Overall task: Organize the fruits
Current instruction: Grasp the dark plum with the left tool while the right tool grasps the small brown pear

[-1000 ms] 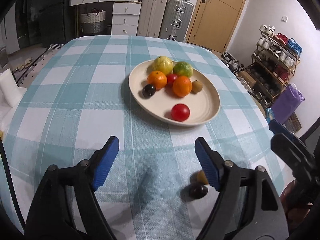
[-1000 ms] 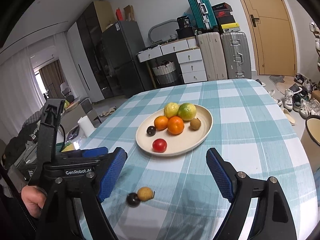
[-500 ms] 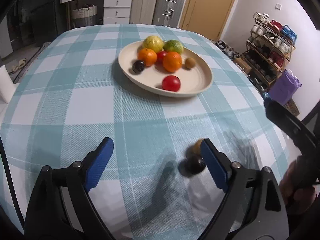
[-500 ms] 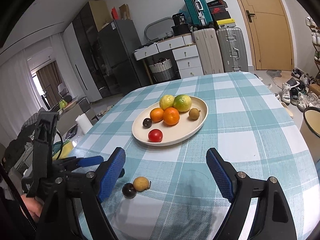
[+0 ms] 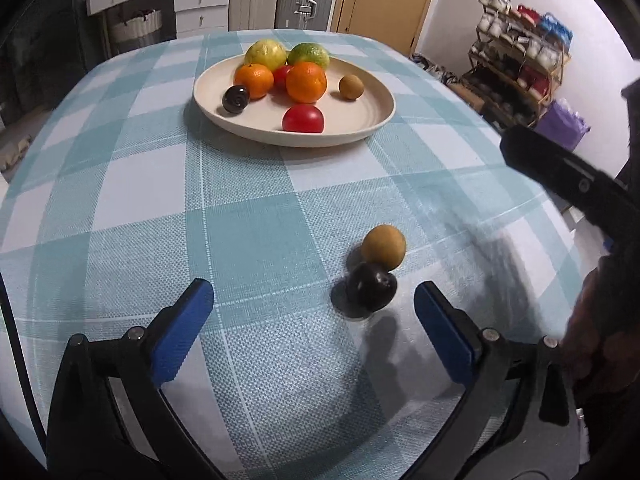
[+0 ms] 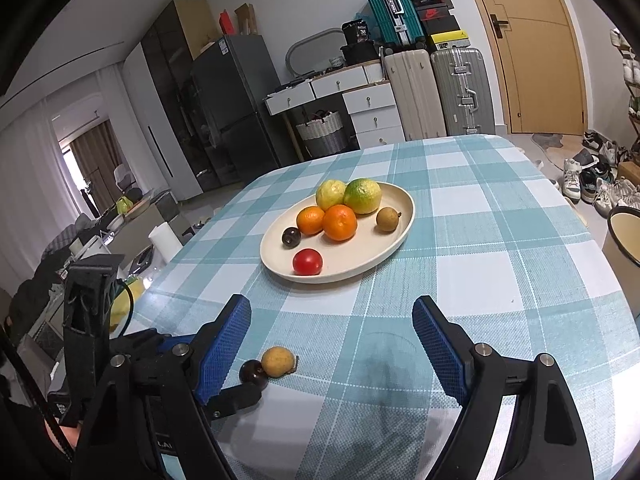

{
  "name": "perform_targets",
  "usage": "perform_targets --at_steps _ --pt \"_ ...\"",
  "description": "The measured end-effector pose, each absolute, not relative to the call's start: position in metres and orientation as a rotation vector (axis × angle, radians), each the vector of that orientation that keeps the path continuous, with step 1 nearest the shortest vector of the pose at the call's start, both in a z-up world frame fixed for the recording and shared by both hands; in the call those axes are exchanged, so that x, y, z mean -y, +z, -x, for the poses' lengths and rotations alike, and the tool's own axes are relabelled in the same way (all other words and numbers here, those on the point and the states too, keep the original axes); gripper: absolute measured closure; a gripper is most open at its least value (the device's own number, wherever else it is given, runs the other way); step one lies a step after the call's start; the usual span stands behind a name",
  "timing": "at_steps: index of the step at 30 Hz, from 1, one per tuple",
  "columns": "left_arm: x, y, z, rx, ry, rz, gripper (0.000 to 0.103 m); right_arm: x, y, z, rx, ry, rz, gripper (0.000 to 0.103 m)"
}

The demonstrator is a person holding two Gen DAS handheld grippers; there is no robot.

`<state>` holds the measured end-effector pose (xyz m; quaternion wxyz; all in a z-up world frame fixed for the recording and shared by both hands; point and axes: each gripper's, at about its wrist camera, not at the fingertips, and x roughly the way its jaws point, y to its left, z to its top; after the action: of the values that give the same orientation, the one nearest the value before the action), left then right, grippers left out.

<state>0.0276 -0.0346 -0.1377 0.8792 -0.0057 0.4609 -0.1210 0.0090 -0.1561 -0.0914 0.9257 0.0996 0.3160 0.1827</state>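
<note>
Fruits still off the plate (image 5: 372, 92), dark plum (image 5: 372, 286) touching brown longan (image 5: 384, 246) on the cloth: we are widening the empty left gripper (image 5: 312, 320) to straddle the plum, keeping the right gripper (image 6: 332, 344) parted, empty, clear

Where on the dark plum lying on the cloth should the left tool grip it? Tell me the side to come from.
Grip the dark plum across its round middle, coming down from above. The brown fruit touches its far side, so put the pads on its two free flanks, not front to back. The left tool is opening, nothing between its jaws yet, and the plum sits nearer its right finger: shift right first.
</note>
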Motion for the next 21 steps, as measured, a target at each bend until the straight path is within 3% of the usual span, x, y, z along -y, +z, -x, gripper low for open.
perform_targets --at_steps 3,6,9,11,13,16,21 --pt "0.037 -0.138 -0.025 -0.946 -0.252 -0.010 0.004 0.156 -0.093 -0.010 -0.654 0.375 -0.212 0.018" --pt "0.039 -0.136 -0.022 -0.929 -0.269 -0.023 0.012 0.157 -0.094 -0.010 -0.659 0.374 -0.214 0.018" --pt "0.038 -0.133 -0.021 -0.929 -0.311 -0.006 0.031 0.157 -0.096 -0.010 -0.663 0.376 -0.217 0.018" --pt "0.037 -0.132 -0.021 -0.928 -0.346 0.016 0.038 0.158 -0.096 -0.010 -0.663 0.375 -0.213 0.018" --pt "0.039 -0.132 -0.022 -0.928 -0.374 0.019 0.060 0.159 -0.095 -0.010 -0.663 0.373 -0.214 0.018" --pt "0.038 -0.131 -0.022 -0.928 -0.429 0.042 0.077 0.160 -0.095 -0.009 -0.663 0.373 -0.219 0.018" --pt "0.035 -0.122 -0.018 -0.914 -0.468 0.038 0.081 0.157 -0.095 -0.009 -0.676 0.393 -0.210 0.018"
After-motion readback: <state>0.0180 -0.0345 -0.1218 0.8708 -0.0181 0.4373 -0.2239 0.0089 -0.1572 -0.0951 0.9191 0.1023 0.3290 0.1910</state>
